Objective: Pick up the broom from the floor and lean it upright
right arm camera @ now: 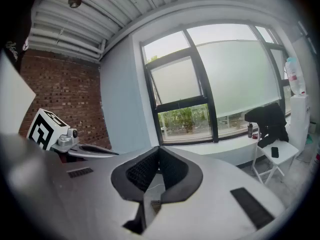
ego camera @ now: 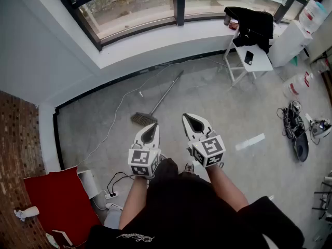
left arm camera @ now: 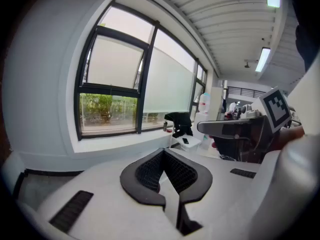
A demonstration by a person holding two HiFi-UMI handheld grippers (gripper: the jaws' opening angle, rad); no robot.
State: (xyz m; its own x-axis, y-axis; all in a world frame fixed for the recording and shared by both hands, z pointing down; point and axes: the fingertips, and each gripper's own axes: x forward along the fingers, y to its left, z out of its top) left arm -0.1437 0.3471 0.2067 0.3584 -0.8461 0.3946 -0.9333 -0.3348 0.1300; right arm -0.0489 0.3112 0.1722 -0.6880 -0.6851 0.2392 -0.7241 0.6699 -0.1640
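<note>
We hold both grippers low in the head view, side by side and apart, each aimed slightly downward over the floor (ego camera: 228, 113).

1. Left gripper (ego camera: 151, 130): clenched. In the left gripper view the two dark pads meet at their tips, and nothing sits between them.
2. Right gripper (ego camera: 192, 120): clenched. In the right gripper view the pads likewise meet at the tips, with nothing between them. It lies at 3 o'clock from the left gripper.
3. Broom (ego camera: 161, 98): lying flat on the floor, untouched. Its bristle head (ego camera: 143, 119) is just beyond the left gripper's tip, at about 11 o'clock from it and clear of it. The handle runs from the bristle head toward 1 o'clock, ending near the wall below the window (ego camera: 129, 4).
4. Cord (ego camera: 116, 113): a thin white line on the floor at 9 o'clock from the broom.
5. Table (ego camera: 259, 62): small and white, at 2 o'clock from the right gripper and well apart from it. It carries a black jacket (ego camera: 255, 21) and a phone (ego camera: 249, 57).
6. Red board (ego camera: 54, 198): at 8 o'clock from the left gripper, beside the brick wall (ego camera: 15, 139).
7. Power strip (ego camera: 109, 195): on the floor at 3 o'clock from the red board, with dark cables plugged in.
</note>
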